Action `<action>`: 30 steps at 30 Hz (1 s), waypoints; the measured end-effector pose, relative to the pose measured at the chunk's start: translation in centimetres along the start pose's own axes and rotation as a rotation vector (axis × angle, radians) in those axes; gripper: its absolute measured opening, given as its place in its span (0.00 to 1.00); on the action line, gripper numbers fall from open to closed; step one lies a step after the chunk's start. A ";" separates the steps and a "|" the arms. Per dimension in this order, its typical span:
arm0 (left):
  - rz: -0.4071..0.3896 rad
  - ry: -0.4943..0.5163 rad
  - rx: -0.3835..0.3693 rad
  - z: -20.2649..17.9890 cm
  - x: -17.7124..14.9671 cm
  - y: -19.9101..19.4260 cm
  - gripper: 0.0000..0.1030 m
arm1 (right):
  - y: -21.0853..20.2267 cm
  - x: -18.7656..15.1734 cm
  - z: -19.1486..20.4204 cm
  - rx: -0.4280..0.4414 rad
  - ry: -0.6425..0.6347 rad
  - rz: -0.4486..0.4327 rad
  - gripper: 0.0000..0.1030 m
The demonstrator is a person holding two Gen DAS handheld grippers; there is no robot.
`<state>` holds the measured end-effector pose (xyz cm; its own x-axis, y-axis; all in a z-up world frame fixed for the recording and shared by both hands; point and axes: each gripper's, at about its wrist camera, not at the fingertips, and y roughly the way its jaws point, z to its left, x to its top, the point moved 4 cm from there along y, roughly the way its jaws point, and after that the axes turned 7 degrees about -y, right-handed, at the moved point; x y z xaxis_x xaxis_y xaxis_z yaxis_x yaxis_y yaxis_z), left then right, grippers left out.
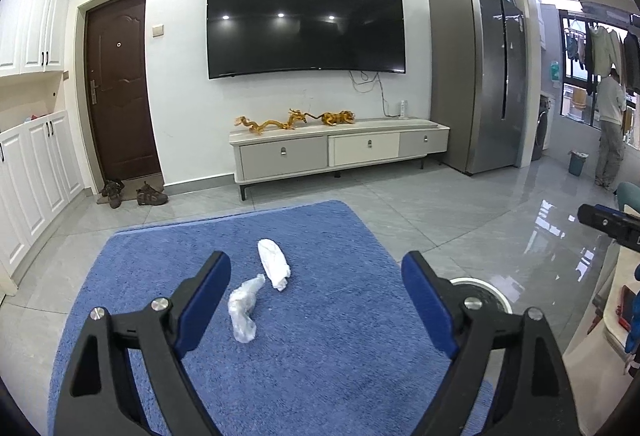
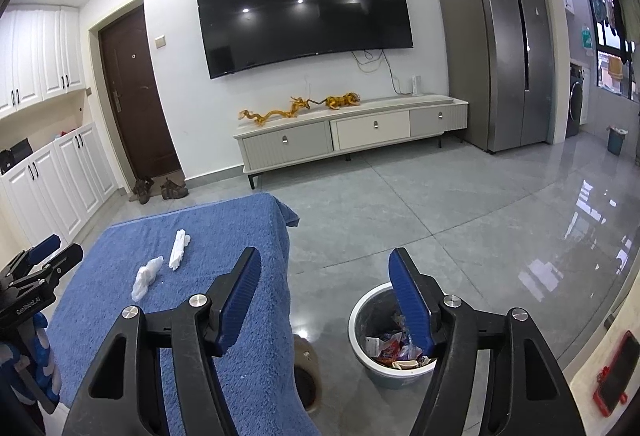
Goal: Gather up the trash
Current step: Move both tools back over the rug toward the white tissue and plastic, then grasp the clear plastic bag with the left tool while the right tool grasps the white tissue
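The left tongs (image 1: 316,290) are being held released above a worktop draped in a blue fluffy towel (image 1: 320,356), nothing between their blue pads, and the right tongs (image 2: 324,294) are likewise being held released and empty, out over the grey tiled floor (image 2: 460,212) beside the worktop's edge. Just beyond the left tongs, a crumpled wad of translucent white plastic film (image 1: 243,310) is lying on the towel, and just past it, a little apart, a rolled white paper tissue (image 1: 273,264) is resting. Both are being judged very light, soft and easily crushed; no damage is being risked by a firm squeeze, though the film is probably slippery and springy. A pinch across the thick middle of each wad is being advised, with the pads kept clear of the towel pile so that the cloth is not being dragged up too. Below the right tongs, a grey round plastic bin with a white rim (image 2: 354,316) is standing on the floor, holding coloured wrappers (image 2: 390,350).
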<state>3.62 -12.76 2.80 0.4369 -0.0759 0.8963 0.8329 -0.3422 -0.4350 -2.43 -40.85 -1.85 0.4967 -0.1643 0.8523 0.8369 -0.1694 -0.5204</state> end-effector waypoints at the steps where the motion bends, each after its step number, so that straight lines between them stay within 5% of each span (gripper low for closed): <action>1: 0.000 -0.002 0.001 0.2 0.1 0.2 0.84 | 0.1 -0.1 0.1 0.002 0.001 0.000 0.66; 16: -0.002 0.006 0.034 3.3 0.1 1.7 0.85 | 2.7 0.3 2.3 0.044 -0.005 0.023 0.74; 20: -0.002 -0.042 0.046 7.0 -0.6 1.8 0.84 | 3.1 0.9 3.9 0.038 -0.041 0.048 0.74; 30: 0.171 -0.147 0.072 17.4 -4.0 6.6 0.84 | 9.4 1.3 9.8 0.123 -0.084 0.146 0.74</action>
<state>13.29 1.55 -5.15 0.6137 0.0116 0.7894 0.7625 -0.2680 -0.5889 8.34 -33.11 -5.15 0.6279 -0.0956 0.7724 0.7739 -0.0286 -0.6326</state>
